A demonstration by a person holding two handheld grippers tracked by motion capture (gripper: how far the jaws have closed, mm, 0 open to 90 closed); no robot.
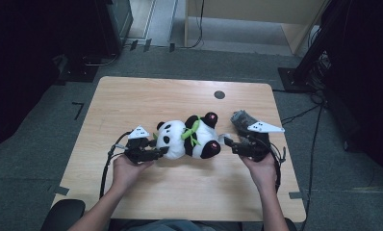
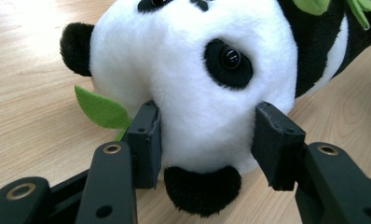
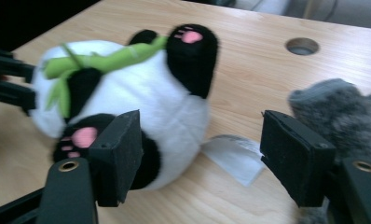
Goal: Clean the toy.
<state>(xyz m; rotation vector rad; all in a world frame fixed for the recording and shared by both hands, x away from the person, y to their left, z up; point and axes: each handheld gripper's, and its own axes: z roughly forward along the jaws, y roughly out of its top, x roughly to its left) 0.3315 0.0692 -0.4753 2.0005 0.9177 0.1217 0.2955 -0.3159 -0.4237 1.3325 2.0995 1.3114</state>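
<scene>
A toy panda [image 1: 189, 137] lies on its back in the middle of the wooden table [image 1: 180, 192]. Its head points to the person's left and its feet point to the right.

The left gripper [image 1: 161, 153] is at the panda's head. In the left gripper view the two black pads [image 2: 146, 140] press into the soft white face, one on each side, so this gripper has the panda [image 2: 193, 74] by the head. A green leaf [image 2: 102, 108] sticks out just beside the left pad.

The right gripper [image 1: 230, 144] is at the panda's bottom end, near the feet. Its jaws stand wide apart and grip nothing. In the right gripper view one pad [image 3: 118, 154] is in front of the panda's [image 3: 141, 102] black foot with pink toes, and the other pad is well off to the side. A white tag [image 3: 235, 156] lies on the table between them.

A grey furry toy [image 1: 242, 119] lies just beside the right gripper, on its far side.
</scene>
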